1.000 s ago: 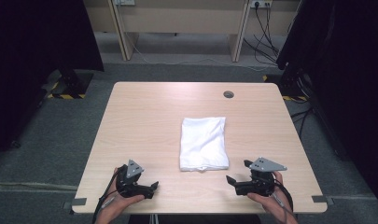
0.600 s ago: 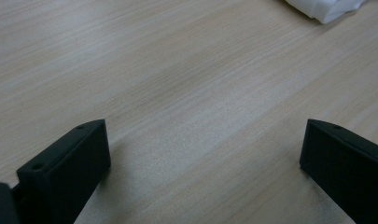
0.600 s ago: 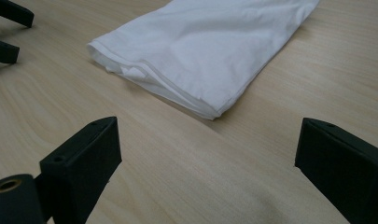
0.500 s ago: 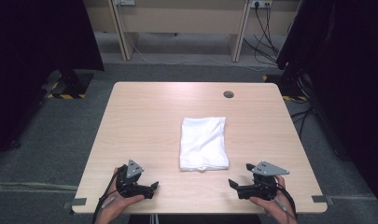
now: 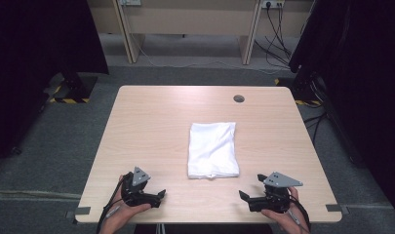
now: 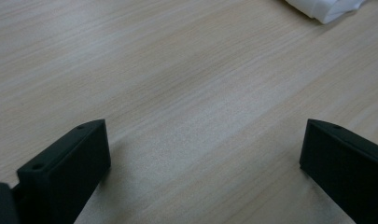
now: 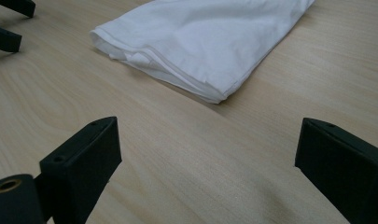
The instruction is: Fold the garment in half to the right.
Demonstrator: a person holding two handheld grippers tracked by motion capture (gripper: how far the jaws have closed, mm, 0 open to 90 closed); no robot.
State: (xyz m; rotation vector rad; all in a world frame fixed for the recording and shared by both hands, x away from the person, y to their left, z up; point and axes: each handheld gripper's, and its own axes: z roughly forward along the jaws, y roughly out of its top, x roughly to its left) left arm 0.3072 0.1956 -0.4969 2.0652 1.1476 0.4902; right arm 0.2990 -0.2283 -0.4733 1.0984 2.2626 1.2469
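A folded white cloth (image 5: 212,148) lies untouched between and ahead of both grippers. The left gripper (image 5: 156,196) and right gripper (image 5: 245,197) rest with jaws apart, empty; handling likely hasn't begun.

light wood table (image 5: 151,126). folded white cloth (image 5: 212,148) flat on it, right of centre. round dark grommet (image 5: 239,98) beyond the cloth, near far edge.

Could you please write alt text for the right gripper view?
A folded white cloth lies on a light wooden table, just beyond the right tool, whose two black jaws stand wide open with nothing between them. The left tool shows at the top left corner.
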